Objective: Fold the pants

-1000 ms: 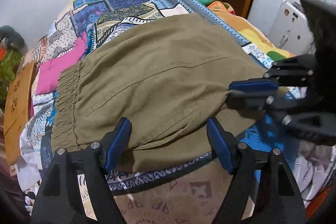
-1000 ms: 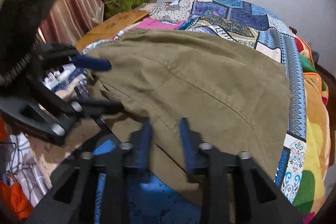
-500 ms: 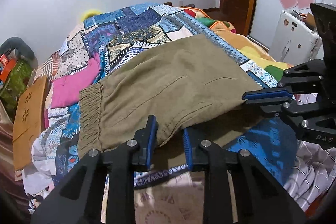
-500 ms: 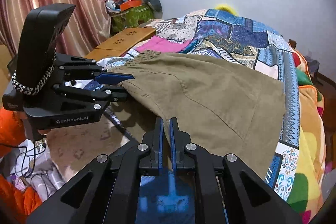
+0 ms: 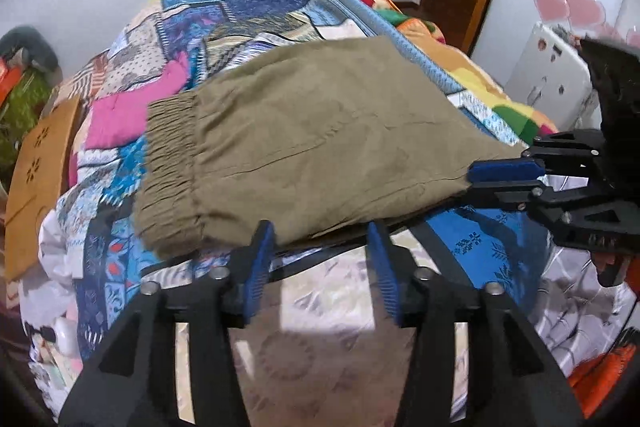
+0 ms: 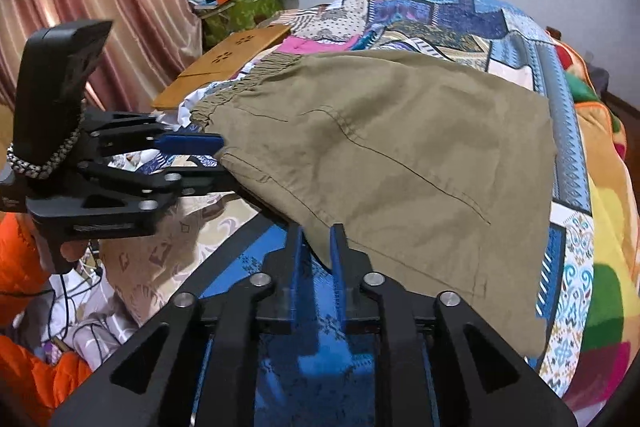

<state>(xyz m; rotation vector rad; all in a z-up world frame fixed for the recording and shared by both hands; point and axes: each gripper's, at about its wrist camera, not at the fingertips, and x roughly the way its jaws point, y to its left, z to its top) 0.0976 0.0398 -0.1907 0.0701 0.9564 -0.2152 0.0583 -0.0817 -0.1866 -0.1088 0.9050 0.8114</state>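
Jaws first: your left gripper (image 5: 322, 259) has let go and now stands wide open just short of the near edge of the pants (image 5: 320, 147), where half a second ago it was nearly closed on that edge. Your right gripper (image 6: 317, 259) was pinched tight then; now its fingers are slightly parted with the near corner of the cloth dipping between them, and you cannot tell from either view whether it still bites. The pants lie flat and doubled over on the quilt (image 5: 248, 11), at its near edge, with the waistband (image 5: 172, 163) to your left. The lifted edge from a second ago has dropped, so I judge that this fold is laid down and that the next step is either a further fold or a tidy-up. If the right jaws do still hold, pulling away could drag the corner out of line. Count: one pair of pants, two grippers, one quilt, one pink cloth (image 5: 116, 119) just beyond the waistband, and one wooden board (image 5: 36, 179) at the far left.
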